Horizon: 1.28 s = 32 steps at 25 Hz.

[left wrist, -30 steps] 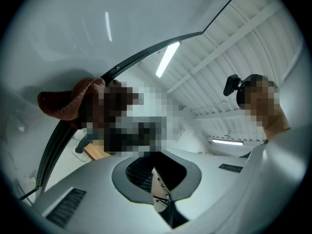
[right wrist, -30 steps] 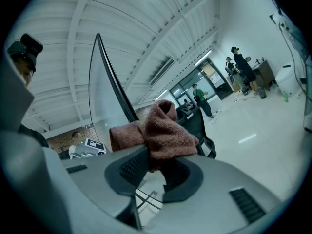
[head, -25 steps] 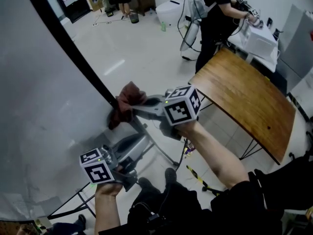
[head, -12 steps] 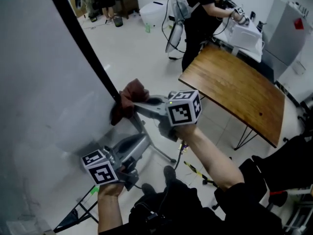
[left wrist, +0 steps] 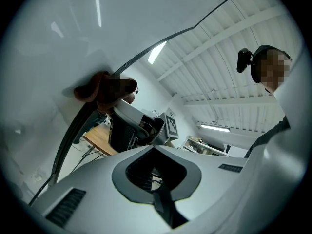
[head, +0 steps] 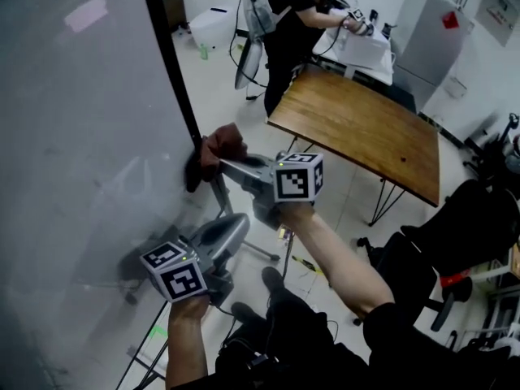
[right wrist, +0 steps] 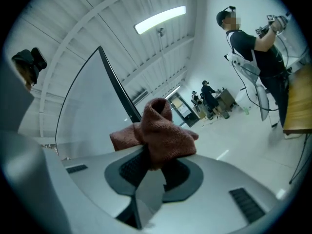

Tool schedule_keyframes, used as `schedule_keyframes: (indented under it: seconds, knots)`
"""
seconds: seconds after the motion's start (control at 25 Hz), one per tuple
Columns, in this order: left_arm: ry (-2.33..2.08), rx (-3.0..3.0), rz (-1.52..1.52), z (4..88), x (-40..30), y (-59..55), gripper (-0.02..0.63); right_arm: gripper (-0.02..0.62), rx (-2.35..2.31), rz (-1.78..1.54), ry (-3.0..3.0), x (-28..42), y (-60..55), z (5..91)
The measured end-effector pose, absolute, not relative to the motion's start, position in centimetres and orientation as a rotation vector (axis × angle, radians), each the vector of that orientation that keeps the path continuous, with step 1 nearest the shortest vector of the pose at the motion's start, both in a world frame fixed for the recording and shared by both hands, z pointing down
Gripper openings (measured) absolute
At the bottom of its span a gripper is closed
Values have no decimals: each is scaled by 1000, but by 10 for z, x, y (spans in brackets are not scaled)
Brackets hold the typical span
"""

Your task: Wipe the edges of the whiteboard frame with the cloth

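A large whiteboard (head: 73, 136) fills the left of the head view, with a black frame edge (head: 172, 63) running down its right side. My right gripper (head: 221, 162) is shut on a reddish-brown cloth (head: 213, 153), which presses against that black edge. In the right gripper view the cloth (right wrist: 158, 130) bunches out between the jaws, beside the frame edge (right wrist: 117, 91). My left gripper (head: 229, 232) hangs lower, in front of the board's lower part, shut with nothing in it. The left gripper view shows the cloth (left wrist: 105, 89) on the frame edge (left wrist: 78, 126).
A wooden table (head: 357, 128) stands to the right on thin black legs. A person in black (head: 296, 15) works at a white counter behind it. A black chair (head: 455, 234) sits at the right. The board's stand legs (head: 244, 246) reach the floor below the grippers.
The view has swung so the board's edge stands steeper. My right gripper and cloth stay pressed on the black frame, seeming slightly higher along it. The left gripper keeps its place below.
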<state>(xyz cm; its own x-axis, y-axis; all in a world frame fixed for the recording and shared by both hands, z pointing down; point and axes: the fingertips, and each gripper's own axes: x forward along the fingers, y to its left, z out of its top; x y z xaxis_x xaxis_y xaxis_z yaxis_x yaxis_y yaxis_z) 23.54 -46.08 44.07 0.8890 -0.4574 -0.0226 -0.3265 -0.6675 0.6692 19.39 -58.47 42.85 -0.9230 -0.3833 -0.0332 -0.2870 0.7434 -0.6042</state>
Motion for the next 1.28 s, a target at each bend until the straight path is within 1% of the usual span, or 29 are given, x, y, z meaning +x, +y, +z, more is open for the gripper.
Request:
schedule_keyframes:
  seconds: [0.28,0.6,0.76,0.92,1.28]
  knots:
    - [-547,2327,-220,453,237,-459,-5,78,-579,-945,2719,197,-588,431]
    - [-613,2280,-186,477,242,-483,-5,80,-360,-956,2626,201,-589,454]
    - [-645,2244,-165,500,251,-486,-5,80,-301,-952,2660,203,-587,478]
    - [-663,2225,-155,509,257,-489,-5,80,-296,-1034,2649,206,-593,501]
    - [-587,2215,-117,527,258,-478,-5,80,-334,-1094,2650,203,-589,530]
